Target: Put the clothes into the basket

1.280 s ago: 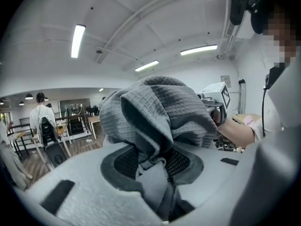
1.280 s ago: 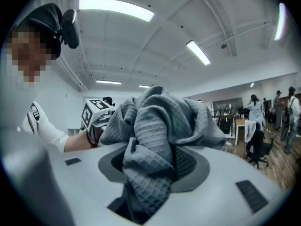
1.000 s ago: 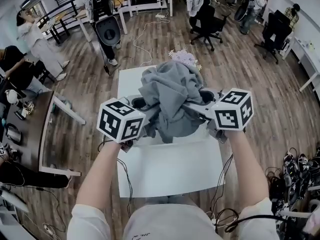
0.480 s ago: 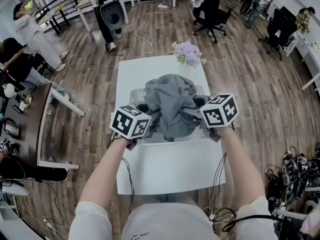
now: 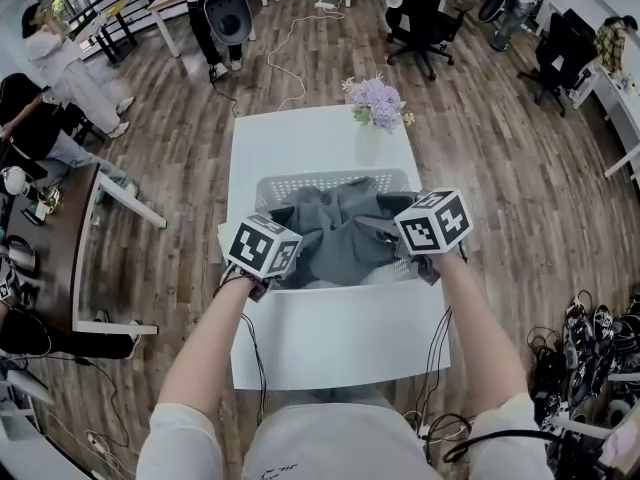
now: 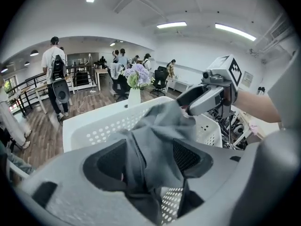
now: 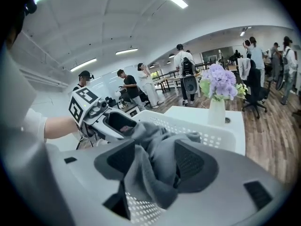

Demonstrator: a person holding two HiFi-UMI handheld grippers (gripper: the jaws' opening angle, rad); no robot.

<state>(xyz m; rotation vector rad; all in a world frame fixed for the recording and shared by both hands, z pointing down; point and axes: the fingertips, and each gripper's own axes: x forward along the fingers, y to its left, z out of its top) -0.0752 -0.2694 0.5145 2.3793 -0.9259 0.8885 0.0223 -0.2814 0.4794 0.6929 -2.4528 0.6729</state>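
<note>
A grey garment (image 5: 335, 233) lies bunched in the white perforated basket (image 5: 330, 180) on the white table (image 5: 335, 343). My left gripper (image 5: 292, 230) reaches into the basket's left side and my right gripper (image 5: 372, 226) into its right. Their jaws have just been opening. In the left gripper view, a fold of the garment (image 6: 155, 140) hangs loose between the spread pads. In the right gripper view, the cloth (image 7: 157, 161) still fills the gap between the parted pads. Each gripper shows in the other's view, with cloth at its tips.
A vase of purple flowers (image 5: 377, 103) stands at the table's far end, behind the basket. A dark desk (image 5: 50, 258) is at the left. Office chairs (image 5: 425, 23) and several people stand on the wooden floor beyond. Cables hang off the table's front.
Both grippers have come down with the garment, which was held high above the basket and now rests inside it. The jaws of both stand wider than before.
</note>
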